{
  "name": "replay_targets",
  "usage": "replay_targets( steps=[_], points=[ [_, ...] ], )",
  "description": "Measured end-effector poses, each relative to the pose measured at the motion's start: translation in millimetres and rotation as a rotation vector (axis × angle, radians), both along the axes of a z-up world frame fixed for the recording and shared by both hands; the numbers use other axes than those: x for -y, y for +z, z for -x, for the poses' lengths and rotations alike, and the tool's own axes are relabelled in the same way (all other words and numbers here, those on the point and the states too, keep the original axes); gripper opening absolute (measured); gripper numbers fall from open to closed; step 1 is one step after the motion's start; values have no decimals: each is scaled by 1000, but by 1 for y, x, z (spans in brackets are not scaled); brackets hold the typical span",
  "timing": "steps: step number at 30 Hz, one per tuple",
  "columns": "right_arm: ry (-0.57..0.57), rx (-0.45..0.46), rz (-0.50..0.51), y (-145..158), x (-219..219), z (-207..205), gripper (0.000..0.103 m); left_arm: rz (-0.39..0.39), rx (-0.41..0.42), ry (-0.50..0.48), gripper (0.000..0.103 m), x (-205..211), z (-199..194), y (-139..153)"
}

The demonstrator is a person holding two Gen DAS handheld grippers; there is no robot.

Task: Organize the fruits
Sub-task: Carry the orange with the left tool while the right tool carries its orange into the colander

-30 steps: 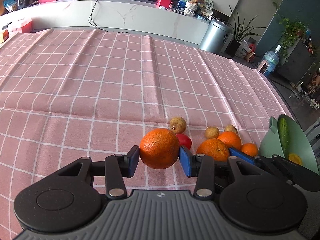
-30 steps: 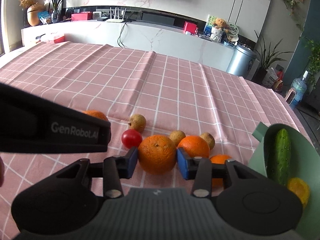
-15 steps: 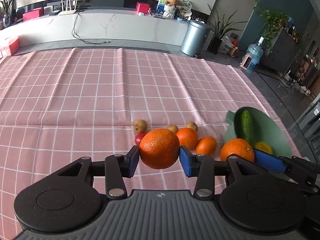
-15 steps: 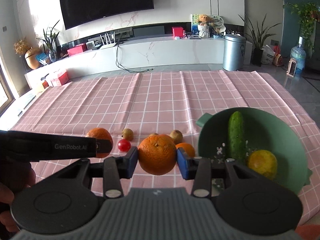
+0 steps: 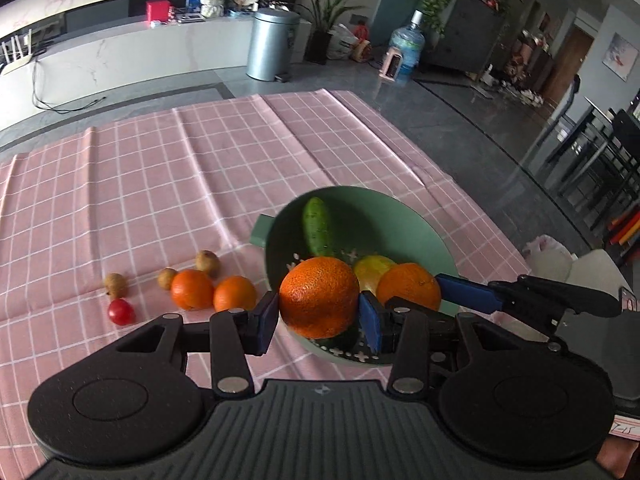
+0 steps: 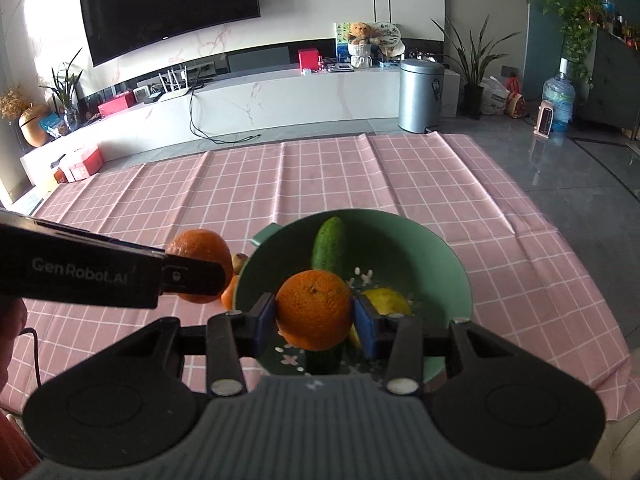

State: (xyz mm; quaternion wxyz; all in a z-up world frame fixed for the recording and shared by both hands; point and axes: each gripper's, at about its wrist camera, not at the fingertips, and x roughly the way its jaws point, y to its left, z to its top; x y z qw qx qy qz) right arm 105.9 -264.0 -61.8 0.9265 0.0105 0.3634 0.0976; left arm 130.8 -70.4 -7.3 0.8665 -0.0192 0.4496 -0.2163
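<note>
My left gripper (image 5: 319, 312) is shut on an orange (image 5: 319, 297) and holds it above the near left rim of the green bowl (image 5: 424, 232). My right gripper (image 6: 315, 318) is shut on a second orange (image 6: 313, 309) and holds it over the inside of the bowl (image 6: 440, 256); this orange also shows in the left wrist view (image 5: 408, 286). The bowl holds a cucumber (image 5: 317, 226) and a yellow fruit (image 5: 374, 270). Two oranges (image 5: 192, 289) (image 5: 235, 293), a red tomato (image 5: 121, 311) and three small brown fruits (image 5: 207, 263) lie on the cloth left of the bowl.
A pink checked tablecloth (image 5: 160, 184) covers the table; its right edge drops to the grey floor just beyond the bowl. The left gripper's body (image 6: 80, 276) crosses the left of the right wrist view. A white bag (image 5: 548, 256) lies off the table's right.
Both grippers have carried their oranges to the right, from above the fruit cluster to over the green bowl. The fruits on the cloth have not moved.
</note>
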Motion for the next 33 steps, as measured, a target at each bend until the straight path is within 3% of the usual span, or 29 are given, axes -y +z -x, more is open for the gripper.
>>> replay_targets(
  steps=[8, 15, 27, 33],
  points=[
    [79, -85, 72, -19, 7, -14, 40, -94, -100, -98, 49, 31, -20, -23],
    [137, -159, 91, -34, 6, -27, 40, -144, -173, -114, 49, 38, -34, -42],
    [141, -237, 101, -54, 4, -36, 40, -131, -237, -147, 50, 43, -46, -60],
    [138, -239, 112, -53, 3, -35, 40, -116, -229, -130, 51, 38, -47, -59]
  ],
)
